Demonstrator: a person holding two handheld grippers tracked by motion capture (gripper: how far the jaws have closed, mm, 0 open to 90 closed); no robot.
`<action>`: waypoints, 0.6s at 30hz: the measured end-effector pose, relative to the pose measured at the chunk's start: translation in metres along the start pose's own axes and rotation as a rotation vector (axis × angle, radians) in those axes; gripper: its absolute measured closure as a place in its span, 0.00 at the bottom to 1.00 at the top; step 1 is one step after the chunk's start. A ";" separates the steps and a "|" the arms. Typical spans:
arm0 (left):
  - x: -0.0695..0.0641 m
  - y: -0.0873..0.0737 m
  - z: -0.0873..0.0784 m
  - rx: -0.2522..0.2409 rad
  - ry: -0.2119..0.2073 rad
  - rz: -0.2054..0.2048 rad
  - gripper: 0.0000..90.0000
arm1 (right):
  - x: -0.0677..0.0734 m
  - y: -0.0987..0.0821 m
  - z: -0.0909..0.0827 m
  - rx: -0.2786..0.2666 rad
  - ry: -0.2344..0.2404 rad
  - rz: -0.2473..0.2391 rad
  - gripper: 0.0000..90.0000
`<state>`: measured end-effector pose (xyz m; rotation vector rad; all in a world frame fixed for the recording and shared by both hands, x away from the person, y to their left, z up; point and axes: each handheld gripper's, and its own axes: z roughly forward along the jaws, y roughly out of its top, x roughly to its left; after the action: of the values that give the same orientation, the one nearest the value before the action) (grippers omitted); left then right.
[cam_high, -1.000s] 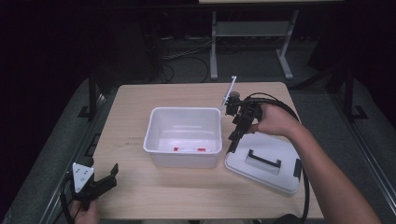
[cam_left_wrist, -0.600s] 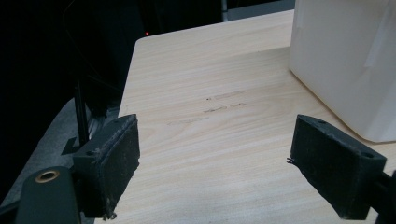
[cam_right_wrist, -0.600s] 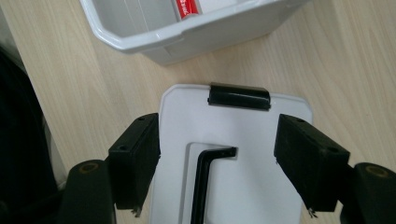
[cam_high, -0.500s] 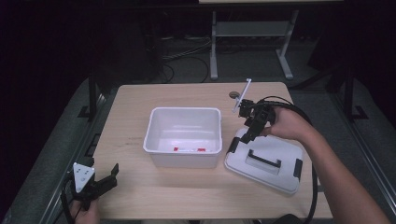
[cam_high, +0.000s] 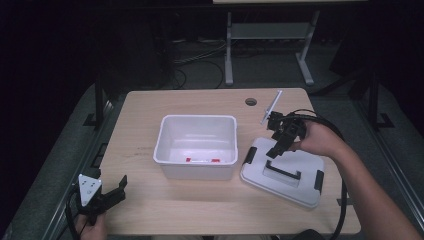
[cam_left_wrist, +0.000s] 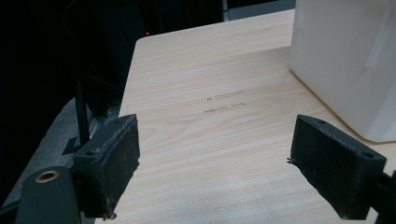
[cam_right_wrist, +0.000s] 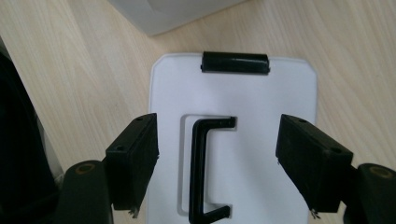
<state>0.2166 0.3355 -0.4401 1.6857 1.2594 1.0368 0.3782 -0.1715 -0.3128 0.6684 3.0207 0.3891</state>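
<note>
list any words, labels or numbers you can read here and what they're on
None can be read.
Red-and-white strip on the near inside wall of the white plastic bin: too small and blurred to read.
Faint dark marks on the light wooden table: smudges, not legible text.
White plastic lid with black handle: no print seen.

Dark lab: floor cables (cam_high: 200, 55), metal stand (cam_high: 267, 37)

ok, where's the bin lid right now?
In the high view the white lid lies flat on the table's right half, just right of the open white bin, with the open right tool over its far edge.
</note>
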 end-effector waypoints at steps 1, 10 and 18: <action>0.000 0.000 0.000 -0.001 0.000 0.001 0.17 | 0.000 -0.002 0.001 0.001 -0.001 0.005 0.33; 0.000 0.000 0.000 0.004 0.000 0.005 0.17 | -0.004 -0.021 0.009 -0.006 0.008 0.035 0.33; -0.001 0.000 0.000 0.003 0.000 0.009 0.17 | -0.006 -0.041 0.021 -0.008 0.019 0.060 0.33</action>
<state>0.2165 0.3342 -0.4398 1.6953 1.2550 1.0413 0.3684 -0.2050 -0.3434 0.7603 3.0207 0.4116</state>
